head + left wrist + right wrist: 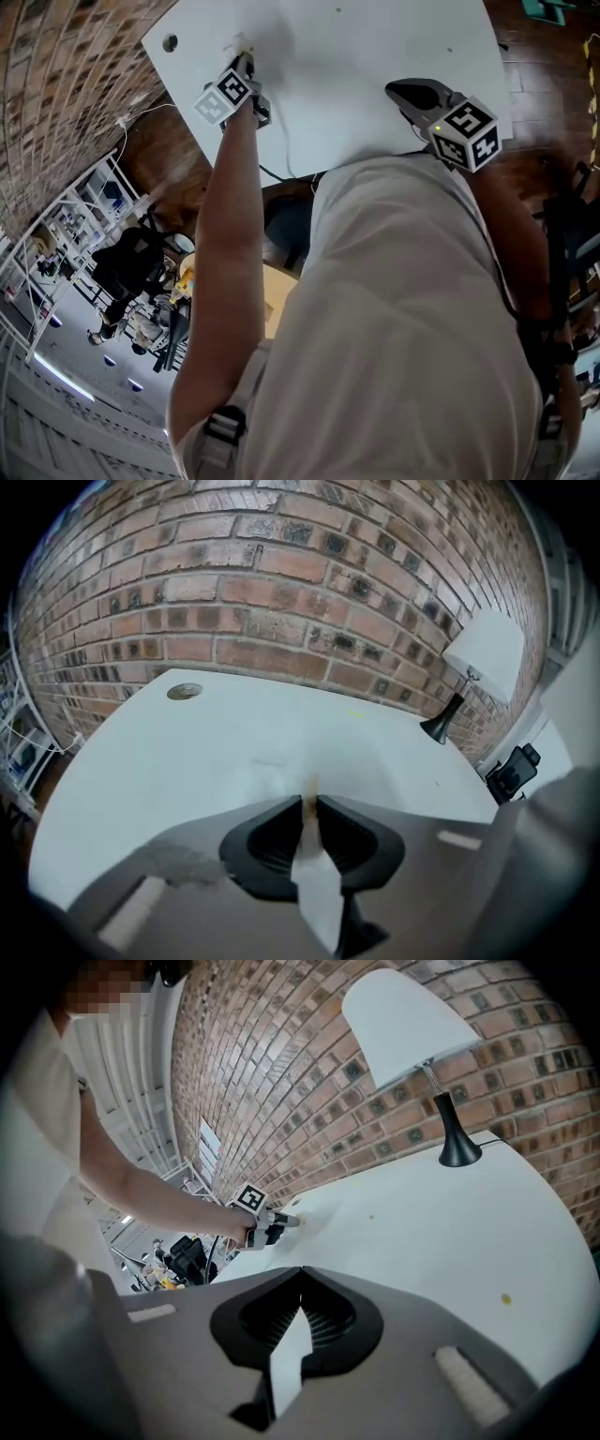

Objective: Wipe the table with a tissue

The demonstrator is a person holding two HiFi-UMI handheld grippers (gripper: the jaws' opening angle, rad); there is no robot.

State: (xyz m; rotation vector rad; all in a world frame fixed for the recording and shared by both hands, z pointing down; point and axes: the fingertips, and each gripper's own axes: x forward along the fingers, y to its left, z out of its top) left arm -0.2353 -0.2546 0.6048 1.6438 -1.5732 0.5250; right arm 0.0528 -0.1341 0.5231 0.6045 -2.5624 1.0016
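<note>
L gripper [311,803]: jaws clenched on the tissue [308,819]. It's a thin strip pinched btwn the pads, brownish at the tip. The tip meets the white table [187,761] at 12 o'clock, just past the jaws.

R gripper [300,1272]: jaws closed tip to tip. A white patch shows behind the tips; can't tell if it's tissue or tabletop. This gripper is over the table's near edge, well apart from the L gripper, which sits at its 11 o'clock w/ the tissue end on the surface. Small yellowish spot [506,1298] on the table at the R gripper's 3 o'clock.

Farther out from the L gripper: round cable hole [185,692] at 11 o'clock, near the far edge. Lamp [480,658], white shade on black stem & base, at 2 o'clock on the table's back corner. Brick wall [281,574] rises right behind the table.
</note>
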